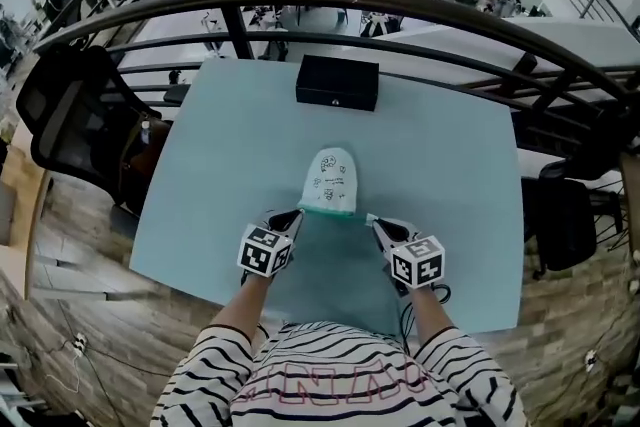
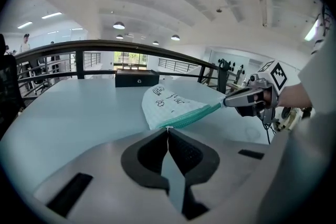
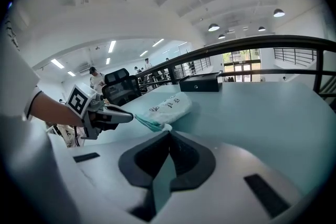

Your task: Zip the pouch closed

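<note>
Centrally, on the pale teal table (image 1: pixel 200 175), lies the white printed pouch (image 1: pixel 331 180). Its rounded closed end points toward the black box (image 1: pixel 337 82) at 12 o'clock, and its green zip edge (image 1: pixel 330 211) is nearest the person. Left gripper (image 1: pixel 296 215): jaws clenched together on the 9 o'clock end of the zip edge; its own view shows a scrap of white fabric pinched at the very tip of the pads. Right gripper (image 1: pixel 372 220): jaws likewise closed, nipping the 3 o'clock end of the same edge. The long axis of the zip thus runs 9-to-3 across the head view, strung between the two tips, while the pouch body extends away toward 12 o'clock. From the left gripper the pouch lies at 1 o'clock; from the right, at 11 o'clock; both are equally near. Whether either tip holds the slider rather than fabric cannot be told, nor how much of the zip is open. Judgement: the closing stroke must travel along this 9-to-3 line, one gripper anchoring an end as the other draws the slider. An oblique pull would likely buckle the soft edge.
</note>
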`<state>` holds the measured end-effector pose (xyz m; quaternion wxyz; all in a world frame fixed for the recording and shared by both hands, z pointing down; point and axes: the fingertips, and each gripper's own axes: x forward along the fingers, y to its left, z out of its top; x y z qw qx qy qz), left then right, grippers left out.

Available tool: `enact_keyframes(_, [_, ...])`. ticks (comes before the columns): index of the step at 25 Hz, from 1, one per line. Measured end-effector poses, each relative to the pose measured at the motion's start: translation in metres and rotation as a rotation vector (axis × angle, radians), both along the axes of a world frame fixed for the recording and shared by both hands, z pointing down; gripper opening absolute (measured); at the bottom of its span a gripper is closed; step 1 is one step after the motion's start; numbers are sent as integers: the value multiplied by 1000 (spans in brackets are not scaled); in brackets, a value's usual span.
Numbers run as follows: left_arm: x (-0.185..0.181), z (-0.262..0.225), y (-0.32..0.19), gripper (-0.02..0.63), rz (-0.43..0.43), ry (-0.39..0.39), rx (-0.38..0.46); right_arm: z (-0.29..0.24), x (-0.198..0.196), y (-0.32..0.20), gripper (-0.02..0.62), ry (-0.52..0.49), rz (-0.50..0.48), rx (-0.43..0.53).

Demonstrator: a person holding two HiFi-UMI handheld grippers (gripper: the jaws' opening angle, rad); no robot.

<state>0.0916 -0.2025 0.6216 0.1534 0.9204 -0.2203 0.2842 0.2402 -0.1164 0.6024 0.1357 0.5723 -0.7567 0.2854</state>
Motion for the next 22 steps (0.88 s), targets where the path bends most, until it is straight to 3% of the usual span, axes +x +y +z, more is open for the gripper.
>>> enact_keyframes(10, [12,24,-3,26,45,-83,-25,28,8,12,28,58,63,-67])
enact_keyframes(14, [9,28,-9,26,19,-108,-27,31,11,13,29,79,106,-79])
enact_keyframes(22, [4,15,-11,28,-7,-64,-24,20,22,20,29,66,182,-52])
